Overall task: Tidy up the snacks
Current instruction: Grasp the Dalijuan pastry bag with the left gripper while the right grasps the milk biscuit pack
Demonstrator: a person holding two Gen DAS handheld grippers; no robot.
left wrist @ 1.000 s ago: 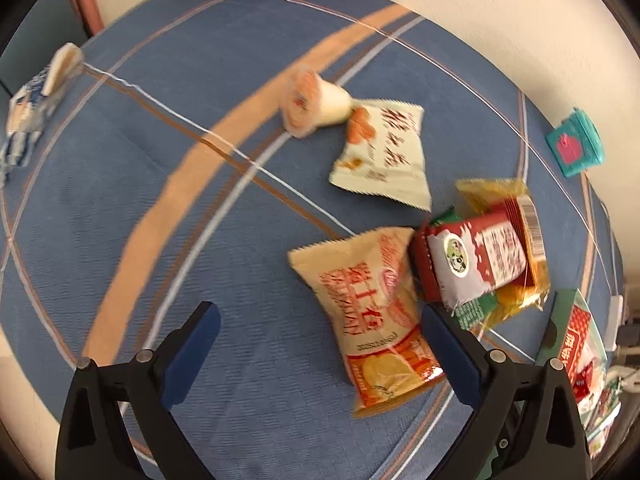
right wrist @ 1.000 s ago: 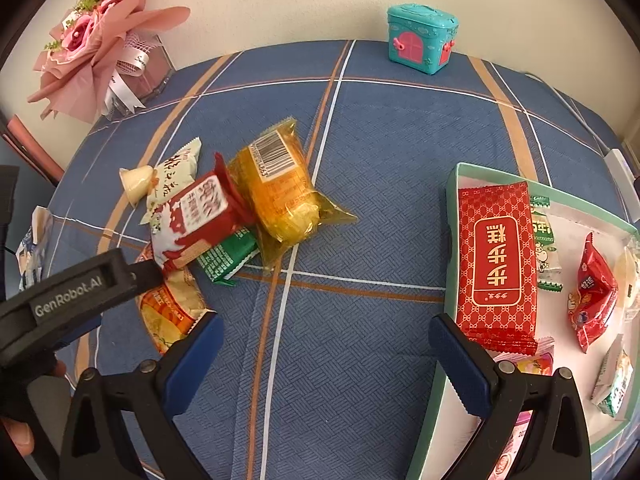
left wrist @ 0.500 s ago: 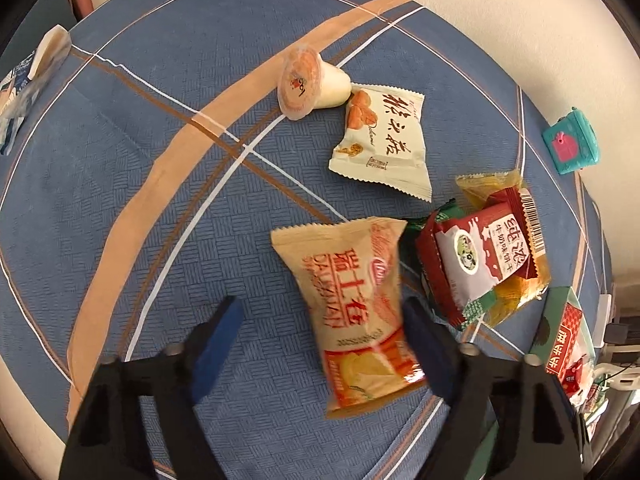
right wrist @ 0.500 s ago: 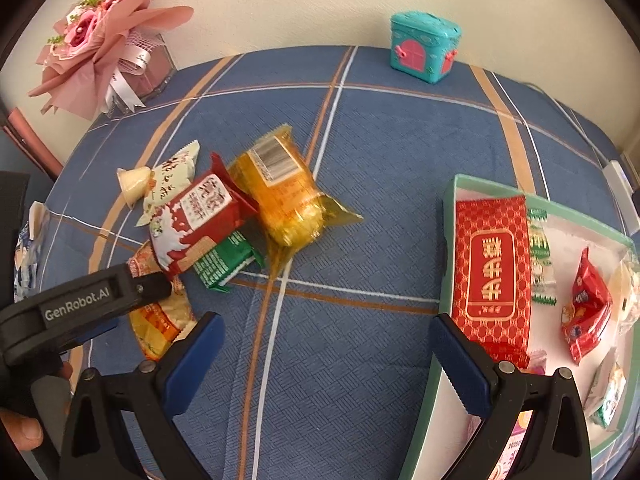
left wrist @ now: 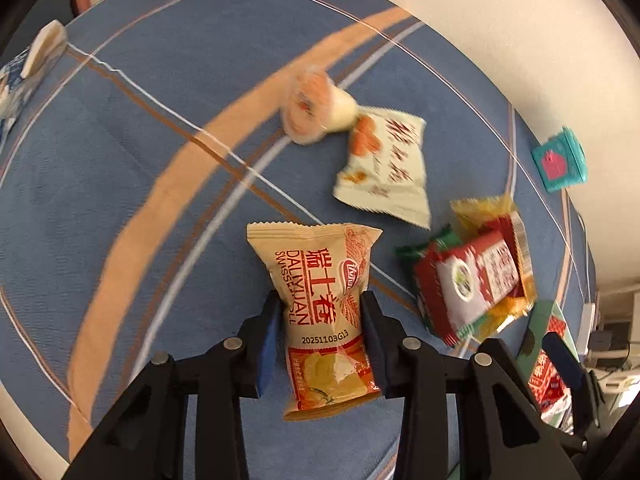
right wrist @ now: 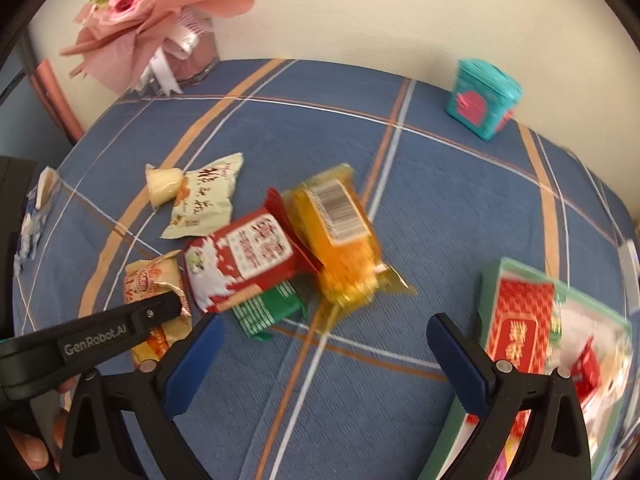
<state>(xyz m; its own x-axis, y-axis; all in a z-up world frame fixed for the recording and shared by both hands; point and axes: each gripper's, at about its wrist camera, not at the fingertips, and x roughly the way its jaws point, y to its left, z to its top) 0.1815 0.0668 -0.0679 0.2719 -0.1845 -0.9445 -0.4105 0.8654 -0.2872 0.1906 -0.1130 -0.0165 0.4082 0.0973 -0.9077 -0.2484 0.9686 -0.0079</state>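
My left gripper (left wrist: 320, 306) is shut on a tan Swiss-roll packet (left wrist: 316, 256), its pads squeezing the packet's middle above the blue checked cloth. In the right wrist view the same packet (right wrist: 150, 280) shows at the left, under the left gripper's black finger (right wrist: 160, 310). My right gripper (right wrist: 324, 326) is open over bare cloth with nothing between its fingers. Just beyond it lie a yellow packet (right wrist: 340, 248), a red-and-white packet (right wrist: 244, 264) and a green packet (right wrist: 272, 308), overlapping in a pile.
A green-rimmed tray (right wrist: 492, 292) with several snacks sits at the right. A white packet (right wrist: 204, 200) and a jelly cup (right wrist: 162, 184) lie behind the pile. A teal box (right wrist: 480, 98) and a pink bouquet (right wrist: 152, 20) stand by the wall. A hand (right wrist: 32, 448) shows at lower left.
The left jaws went from wide open to shut on the tan packet. The right gripper shifted left, so the tray slid toward the frame's right edge.
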